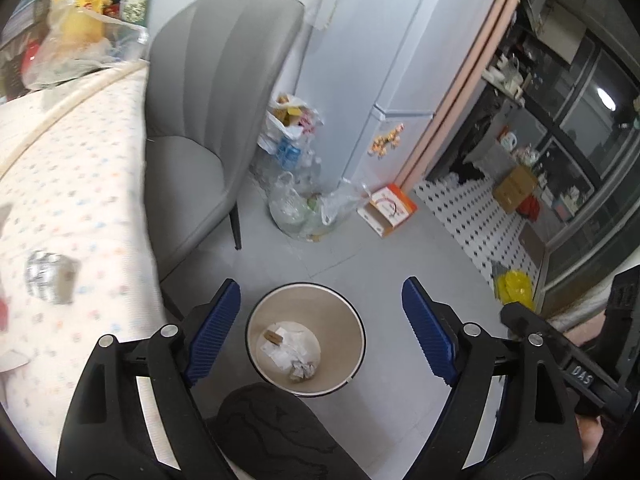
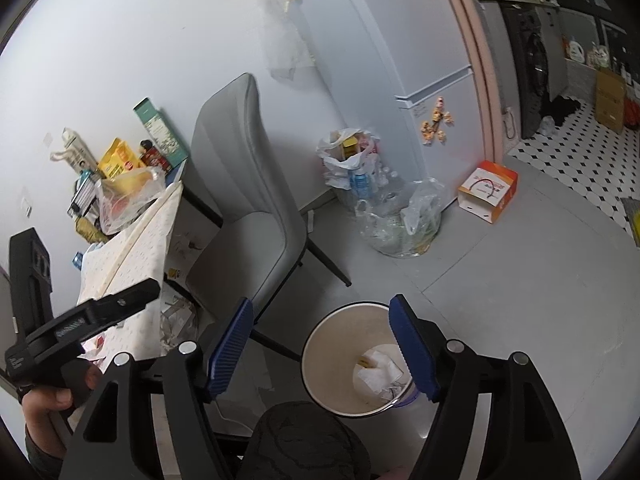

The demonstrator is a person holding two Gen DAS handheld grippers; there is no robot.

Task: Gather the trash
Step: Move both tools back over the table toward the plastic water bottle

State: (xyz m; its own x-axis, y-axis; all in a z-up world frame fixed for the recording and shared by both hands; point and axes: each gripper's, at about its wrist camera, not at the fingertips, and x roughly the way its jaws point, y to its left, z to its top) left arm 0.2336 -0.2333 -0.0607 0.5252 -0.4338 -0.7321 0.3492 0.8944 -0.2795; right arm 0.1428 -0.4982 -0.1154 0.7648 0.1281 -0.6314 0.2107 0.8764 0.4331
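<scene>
Round waste bin (image 1: 306,340) on grey floor, directly below left gripper (image 1: 321,328), framed between its blue pads. Contents: white paper sheets (image 1: 286,344), one crumpled paper ball (image 1: 302,371) at 5 o'clock of the bin floor, one small tan scrap (image 1: 273,337) at 10 o'clock. Left gripper released, jaws wide, nothing between. Right gripper (image 2: 322,354) likewise spread and empty, right pad crossing the bin rim. Clear plastic bag (image 1: 298,210) of refuse at 12 o'clock from bin, beside fridge; white bag (image 1: 294,122) with cartons and bottles behind it. Crumpled foil piece (image 1: 50,276) on tablecloth at 9 o'clock. Orange-white box (image 1: 386,208) at 1 o'clock.
</scene>
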